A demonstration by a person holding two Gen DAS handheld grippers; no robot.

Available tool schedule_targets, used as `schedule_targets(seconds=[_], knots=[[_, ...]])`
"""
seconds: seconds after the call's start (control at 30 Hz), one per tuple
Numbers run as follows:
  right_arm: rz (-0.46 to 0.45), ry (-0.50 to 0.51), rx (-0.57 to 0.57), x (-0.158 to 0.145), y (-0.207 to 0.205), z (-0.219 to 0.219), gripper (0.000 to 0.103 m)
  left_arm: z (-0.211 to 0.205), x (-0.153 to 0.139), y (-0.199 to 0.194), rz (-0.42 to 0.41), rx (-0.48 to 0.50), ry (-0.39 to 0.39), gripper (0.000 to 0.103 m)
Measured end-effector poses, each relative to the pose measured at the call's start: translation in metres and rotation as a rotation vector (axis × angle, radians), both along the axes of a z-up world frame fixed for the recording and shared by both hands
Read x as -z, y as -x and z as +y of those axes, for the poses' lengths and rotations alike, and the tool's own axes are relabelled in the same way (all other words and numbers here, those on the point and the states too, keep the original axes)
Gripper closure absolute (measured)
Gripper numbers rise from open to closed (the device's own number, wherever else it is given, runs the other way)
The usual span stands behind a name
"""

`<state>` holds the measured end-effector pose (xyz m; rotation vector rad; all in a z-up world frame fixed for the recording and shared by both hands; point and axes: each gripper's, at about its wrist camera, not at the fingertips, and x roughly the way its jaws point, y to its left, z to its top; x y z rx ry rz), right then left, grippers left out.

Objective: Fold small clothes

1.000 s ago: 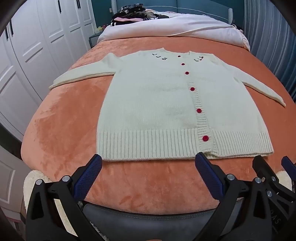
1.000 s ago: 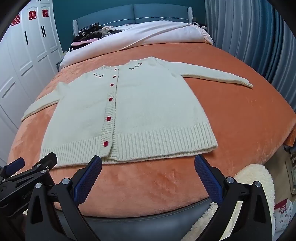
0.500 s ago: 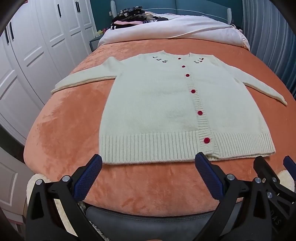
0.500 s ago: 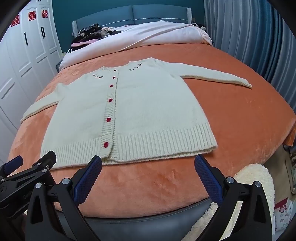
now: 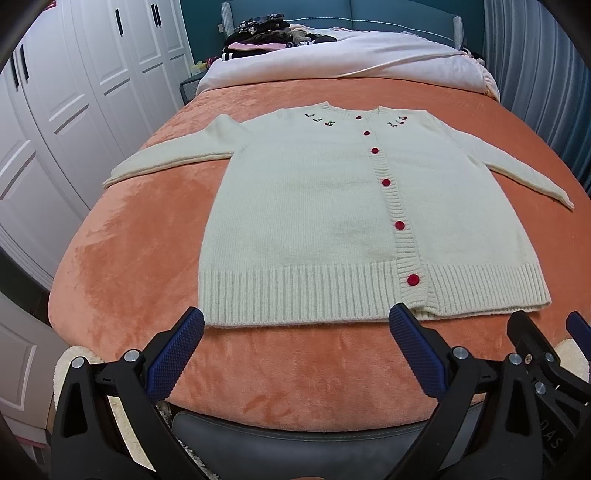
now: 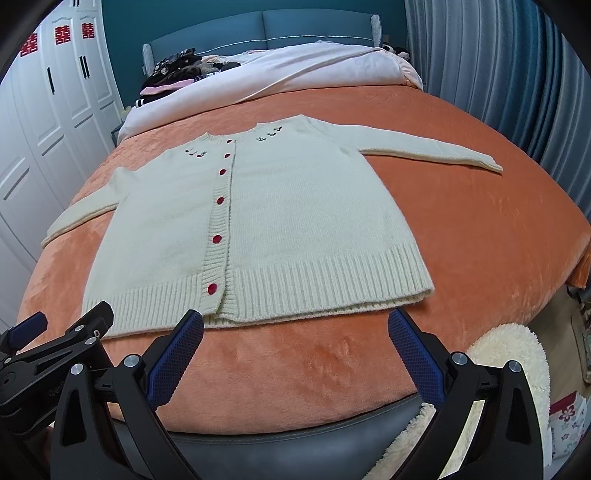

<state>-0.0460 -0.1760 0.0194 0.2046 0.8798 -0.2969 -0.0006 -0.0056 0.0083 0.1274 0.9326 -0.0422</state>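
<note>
A cream knit cardigan [image 5: 317,206] [image 6: 295,221] with red buttons lies flat and buttoned on the orange blanket [image 5: 129,258] [image 6: 480,229], both sleeves spread out sideways, ribbed hem nearest me. My left gripper [image 5: 295,328] hovers open just short of the hem's left half, nothing between its blue pads. My right gripper [image 6: 295,328] is open too, in front of the hem's right half, also holding nothing. Each gripper shows at the edge of the other's view.
A pile of dark clothes [image 5: 258,33] [image 6: 177,70] and a white duvet [image 5: 351,59] lie at the head of the bed. White wardrobe doors [image 5: 55,110] stand on the left, blue curtains [image 6: 517,74] on the right. A fluffy cream rug [image 6: 509,354] covers the floor below.
Both views have shifted slightly: the cardigan sits a little lower and nearer in the left wrist view. Both grippers stay open; the cardigan itself has not moved.
</note>
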Motion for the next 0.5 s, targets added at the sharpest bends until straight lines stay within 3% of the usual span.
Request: schedule_targets(seconds=[0.5], knots=[[0.0,-0.005,0.0,0.0006,-0.0002,-0.0001,0.005,0.0006,-0.0003,0.0012,-0.002,0.0,-0.006,0.005]])
